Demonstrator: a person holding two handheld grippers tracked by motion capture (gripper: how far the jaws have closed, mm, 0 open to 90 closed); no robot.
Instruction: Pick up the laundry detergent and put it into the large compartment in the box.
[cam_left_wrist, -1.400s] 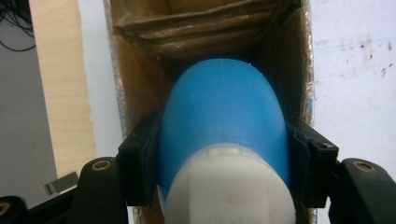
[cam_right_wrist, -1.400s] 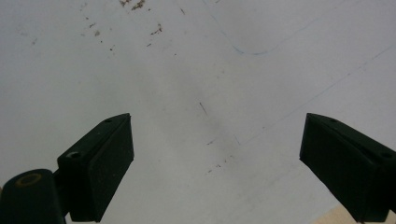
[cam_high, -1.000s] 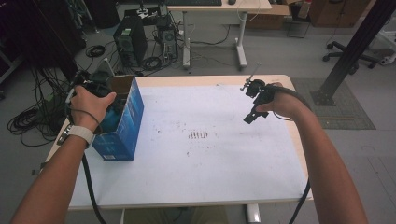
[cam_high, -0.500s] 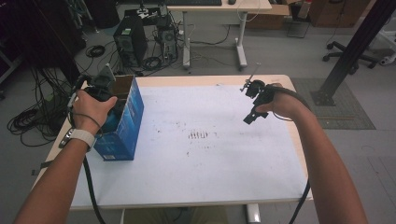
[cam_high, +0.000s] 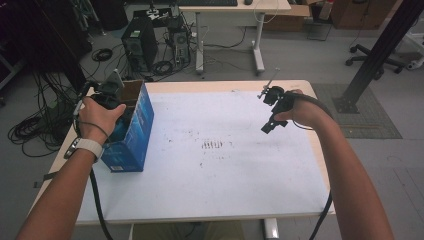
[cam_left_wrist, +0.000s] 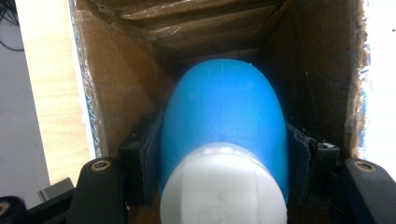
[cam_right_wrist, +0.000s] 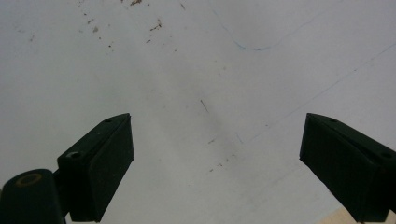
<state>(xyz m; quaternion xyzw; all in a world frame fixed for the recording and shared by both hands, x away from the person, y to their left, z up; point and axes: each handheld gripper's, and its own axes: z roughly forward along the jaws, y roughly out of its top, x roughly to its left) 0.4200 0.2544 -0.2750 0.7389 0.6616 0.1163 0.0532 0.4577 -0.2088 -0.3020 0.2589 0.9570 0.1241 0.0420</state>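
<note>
Blue bottle (cam_left_wrist: 224, 121), base hidden in the cardboard box (cam_left_wrist: 126, 84), pinched by left tongs (cam_left_wrist: 224, 172); right tongs (cam_right_wrist: 219, 168) spread

A white table top (cam_high: 210, 185) looks smooth and matt, marked with small brown specks and faint pen lines, with a pale wood-look edge. On it stands a cardboard box (cam_high: 135, 130), printed glossy blue outside, raw brown and creased inside, with shiny tape along its cut rims. In the left gripper view, a blue bottle (cam_left_wrist: 224, 121) looks like smooth plastic with a soft sheen; its white cap (cam_left_wrist: 223, 186) is duller plastic. The black jaws of the right gripper (cam_right_wrist: 219, 168) look like matt, hard plastic.
</note>
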